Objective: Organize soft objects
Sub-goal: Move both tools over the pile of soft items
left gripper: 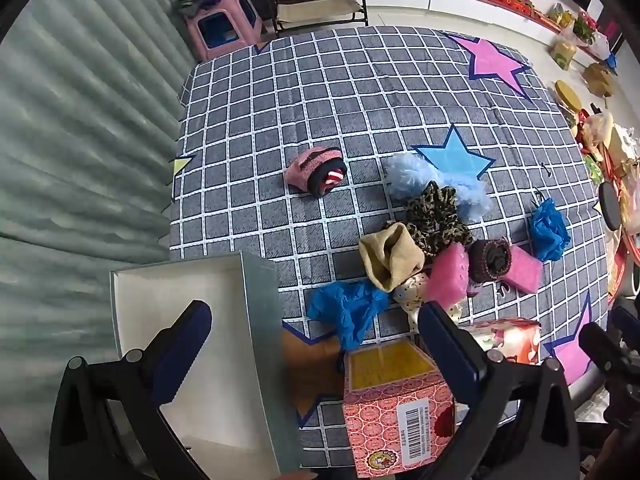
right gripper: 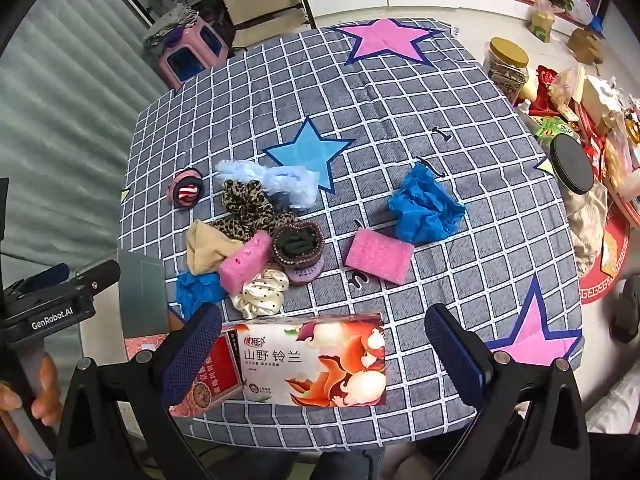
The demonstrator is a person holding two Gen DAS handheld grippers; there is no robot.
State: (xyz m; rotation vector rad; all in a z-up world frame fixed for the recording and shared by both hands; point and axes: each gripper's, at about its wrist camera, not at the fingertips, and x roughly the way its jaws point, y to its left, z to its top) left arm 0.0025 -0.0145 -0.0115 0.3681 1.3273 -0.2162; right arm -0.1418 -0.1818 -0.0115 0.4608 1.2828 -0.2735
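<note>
Even, diffuse light fills both fisheye views, leaving only faint, soft shadows under the items on the grey checked cloth with coloured stars point(left gripper: 360, 92) covering the surface. Strong barrel distortion bows the cloth's grid lines, and dark vignetting rounds every corner. The centre is sharp; the cluttered right edge smears into blur. No harsh glare shows.

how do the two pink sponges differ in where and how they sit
The left pink sponge is wedged in the pile, tilted, touching the beige cloth and the leopard scrunchie. The right pink sponge lies flat on the checked cloth, apart from the pile, just in front of the crumpled blue glove. The left one shows small holes on its face; the right looks plain. Both are pink, blocky and ungripped.
</note>
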